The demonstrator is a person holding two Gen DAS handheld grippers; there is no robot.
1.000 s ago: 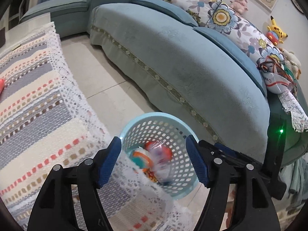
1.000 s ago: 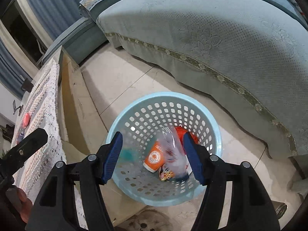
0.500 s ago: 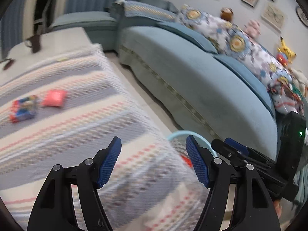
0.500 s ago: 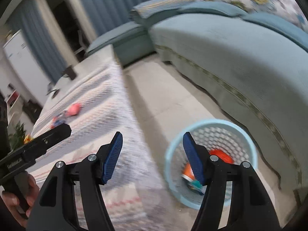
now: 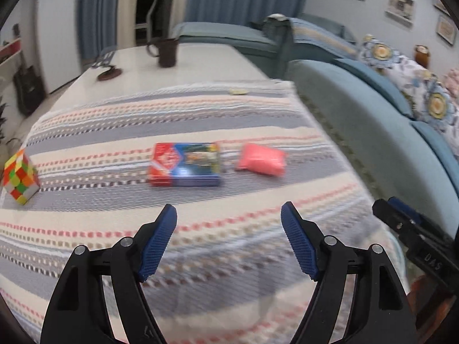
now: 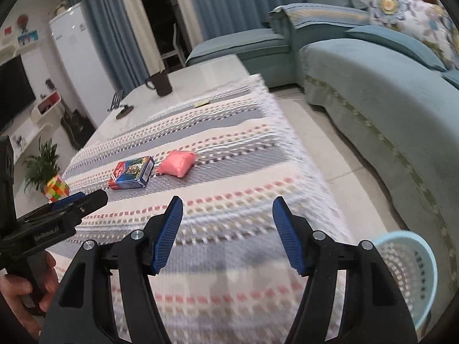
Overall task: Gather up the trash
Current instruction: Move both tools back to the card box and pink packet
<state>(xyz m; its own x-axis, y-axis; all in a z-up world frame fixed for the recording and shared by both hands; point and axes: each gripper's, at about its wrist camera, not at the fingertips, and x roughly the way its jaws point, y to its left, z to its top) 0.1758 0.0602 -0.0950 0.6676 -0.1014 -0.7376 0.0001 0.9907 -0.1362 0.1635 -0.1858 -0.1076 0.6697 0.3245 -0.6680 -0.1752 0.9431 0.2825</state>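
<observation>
**Over the striped cloth, both tongs spread and empty**

Above the table's striped woven cloth I have both grippers hanging with nothing in them. My left gripper has its blue pads wide apart, and only cloth shows between them. My right gripper is spread just as wide, again with bare cloth in the gap.

Ahead of the left gripper, near the middle of the cloth, lies a red-and-blue card box, flat on its broad face. Just beside it, toward the sofa side, sits a pink packet; a narrow strip of cloth shows between the two. From my right wrist camera the same pair, box and packet, lie ahead and to the left of the pads.

At the cloth's far left edge a colour cube stands on a corner. Beyond the cloth, on the bare white tabletop, a dark mug stands upright.

Low at the right of the right wrist view, the light-blue perforated basket stands on the floor tiles between table and teal sofa; I cannot see inside it.
</observation>
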